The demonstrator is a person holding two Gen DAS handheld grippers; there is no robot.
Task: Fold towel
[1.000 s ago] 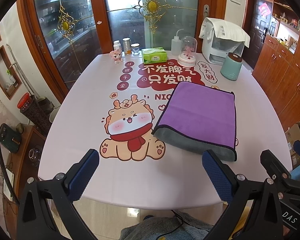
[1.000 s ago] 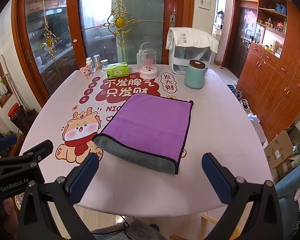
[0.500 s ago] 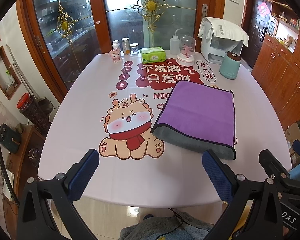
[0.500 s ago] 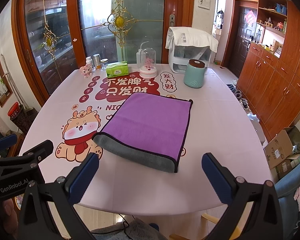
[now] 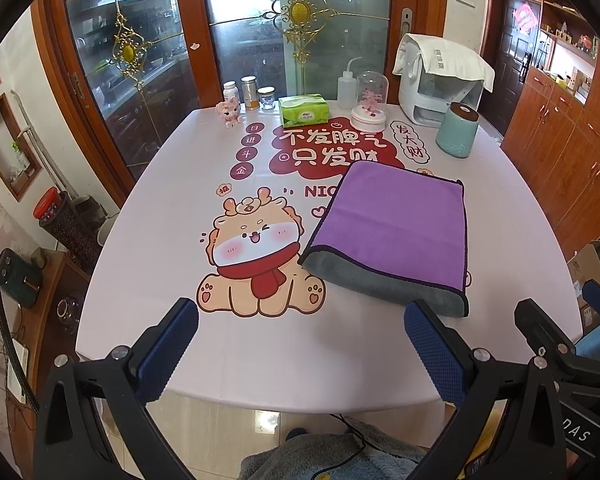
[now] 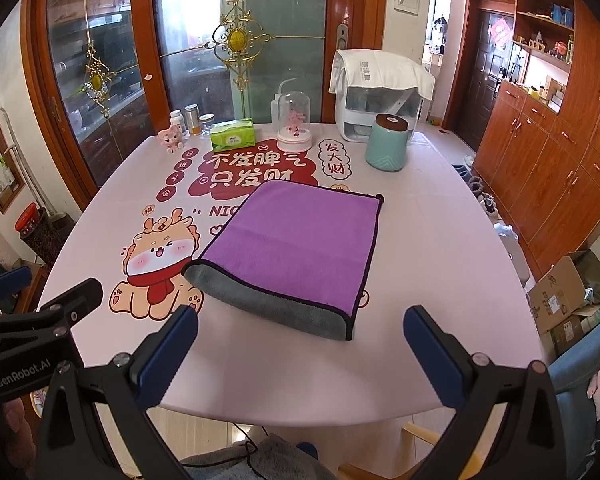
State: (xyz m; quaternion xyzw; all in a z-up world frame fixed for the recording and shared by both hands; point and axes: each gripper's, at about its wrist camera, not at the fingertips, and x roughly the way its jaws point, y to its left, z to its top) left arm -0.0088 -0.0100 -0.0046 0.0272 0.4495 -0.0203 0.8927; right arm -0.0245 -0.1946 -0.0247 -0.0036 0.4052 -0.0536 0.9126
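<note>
Nothing shifted but slight camera drift; towel [image 6: 296, 248] lies folded once, grey underside showing at near edge. Left gripper [image 5: 300, 356] and right gripper [image 6: 300, 356] hover released, apart from it; next fold pending.

Glass-panelled doors [image 6: 236, 60], wooden cabinets [image 6: 548, 168], tiled floor [image 5: 260, 416]

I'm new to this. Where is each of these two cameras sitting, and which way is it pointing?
Left wrist view: mounted on the left gripper, held above the table's near edge, facing across the pink printed tablecloth; its open blue-padded fingers show, with the other gripper at right.
Right wrist view: mounted on the right gripper, slightly further right, facing the same way; open fingers show, with the other gripper at left.
Shared: the folded purple-and-grey towel, green tissue box, teal canister, glass doors.
</note>
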